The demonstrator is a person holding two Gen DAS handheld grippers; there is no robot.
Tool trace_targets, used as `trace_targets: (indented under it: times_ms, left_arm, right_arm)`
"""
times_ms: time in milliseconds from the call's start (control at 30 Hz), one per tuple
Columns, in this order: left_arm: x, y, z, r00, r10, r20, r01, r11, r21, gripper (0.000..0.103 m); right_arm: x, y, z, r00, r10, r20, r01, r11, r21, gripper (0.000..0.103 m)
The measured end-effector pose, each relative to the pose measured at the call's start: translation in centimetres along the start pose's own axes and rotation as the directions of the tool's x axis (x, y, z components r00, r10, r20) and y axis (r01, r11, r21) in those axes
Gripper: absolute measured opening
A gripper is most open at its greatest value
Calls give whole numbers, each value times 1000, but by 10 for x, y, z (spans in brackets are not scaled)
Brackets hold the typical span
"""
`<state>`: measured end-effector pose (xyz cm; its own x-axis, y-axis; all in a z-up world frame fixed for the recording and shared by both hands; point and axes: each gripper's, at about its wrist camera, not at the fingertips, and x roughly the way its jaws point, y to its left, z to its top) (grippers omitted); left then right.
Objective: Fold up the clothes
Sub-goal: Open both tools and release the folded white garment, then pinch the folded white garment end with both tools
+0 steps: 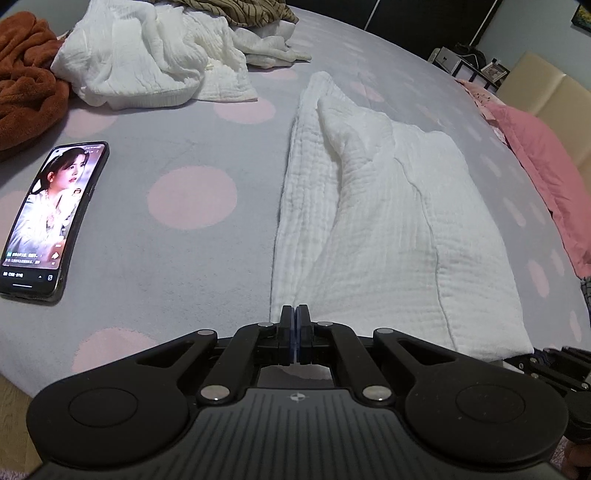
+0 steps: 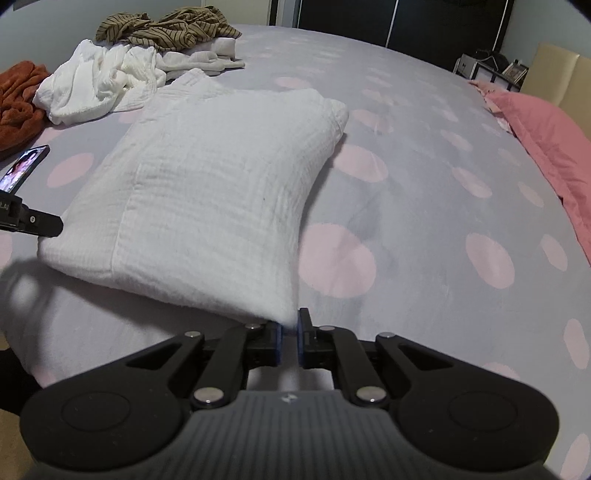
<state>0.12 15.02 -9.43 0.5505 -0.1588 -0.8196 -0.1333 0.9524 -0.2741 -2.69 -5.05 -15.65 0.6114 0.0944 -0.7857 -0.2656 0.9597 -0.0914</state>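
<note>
A white crinkled garment (image 1: 388, 229) lies folded on the grey bed with pink dots (image 1: 192, 199). My left gripper (image 1: 294, 317) is shut at the garment's near left corner; whether it pinches cloth I cannot tell. In the right wrist view the garment (image 2: 207, 192) is a neat rectangle. My right gripper (image 2: 290, 326) stands at its near right corner with the jaws slightly apart and the cloth's corner at the gap. The left gripper also shows in the right wrist view (image 2: 33, 221) at the garment's left edge.
A pile of unfolded clothes lies at the far left: a white one (image 1: 147, 55), a striped brown one (image 2: 166, 29) and a rust-coloured one (image 1: 26, 81). A phone (image 1: 51, 218) with its screen lit lies on the bed at the left. A pink quilt (image 1: 546, 173) lines the right side.
</note>
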Motion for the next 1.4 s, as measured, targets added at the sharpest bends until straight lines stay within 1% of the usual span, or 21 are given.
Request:
trace_targets:
  times_ms: [133,167,200,233,267,300,333,400,533,600,667,733,767,867,967,1067,1133,1167,1233,1300,1400]
  left_arm:
    - [-12,1,1,998,62,30,-62,998,0,0]
    - [-16,3,2,998,56,41,-55,998,-13,3]
    - [-20,4,3,998,42,54,-40,999,-32,14]
    - [-23,6,4,997,28,70,-25,998,-50,22]
    - [-26,7,4,996,15,86,-9,998,-68,44]
    - [-28,7,5,995,8,104,1,996,-85,59]
    - [-29,7,5,993,-3,118,14,996,-94,60]
    - [-29,5,6,992,-27,127,41,994,-105,60]
    - [-15,3,4,997,-41,72,50,989,-137,61]
    - [-8,2,1,998,-52,41,58,987,-151,61]
    - [-1,1,-2,997,-72,16,74,984,-161,60]
    - [6,-1,-5,997,-72,-4,71,985,-158,61]
    - [10,-2,-6,998,-67,-14,64,986,-157,61]
    - [16,-2,-7,997,-72,-14,69,985,-158,61]
    - [21,-2,-5,996,-85,-13,82,984,-160,63]
    - [26,-6,-4,996,-84,-14,81,988,-131,63]
    - [28,-11,-4,997,-81,-11,80,992,-97,63]
    - [29,-14,-4,997,-80,-9,79,994,-80,61]
    - [30,-19,-4,997,-74,-8,74,997,-38,51]
    - [30,-22,-4,996,-84,-9,84,996,-6,33]
    - [28,-22,-3,995,-99,-13,99,995,-11,25]
  right_arm:
    - [-3,-13,-7,999,-7,-53,10,999,48,10]
    - [-2,-19,-10,998,-4,-69,10,997,81,10]
    - [-3,-27,-11,997,6,-74,4,992,127,11]
    - [-4,-35,-13,997,16,-79,-2,985,173,11]
    - [-5,-41,-13,997,26,-72,-10,977,215,12]
    - [-6,-46,-13,998,33,-54,-19,970,244,13]
    - [-8,-50,-12,999,41,-35,-30,962,272,15]
    - [-13,-57,-11,998,61,12,-61,945,320,36]
    - [-17,-66,-7,983,151,100,-179,896,407,45]
    - [-15,-65,-3,971,198,132,-236,878,418,55]
    - [-12,-63,-1,953,255,164,-301,852,429,59]
    - [-5,-60,1,938,300,173,-346,830,438,62]
    - [0,-59,1,937,307,165,-349,824,446,64]
    - [13,-56,3,934,330,139,-355,808,470,63]
    - [27,-57,0,926,357,119,-366,782,504,62]
    - [40,-54,0,917,385,104,-380,768,516,55]
    - [44,-49,1,913,395,104,-391,772,501,46]
    - [45,-47,2,910,402,101,-397,774,493,41]
    - [45,-42,4,906,411,99,-405,779,478,31]
    - [45,-40,5,904,415,100,-411,781,470,25]
    - [44,-39,8,901,421,106,-418,777,470,21]
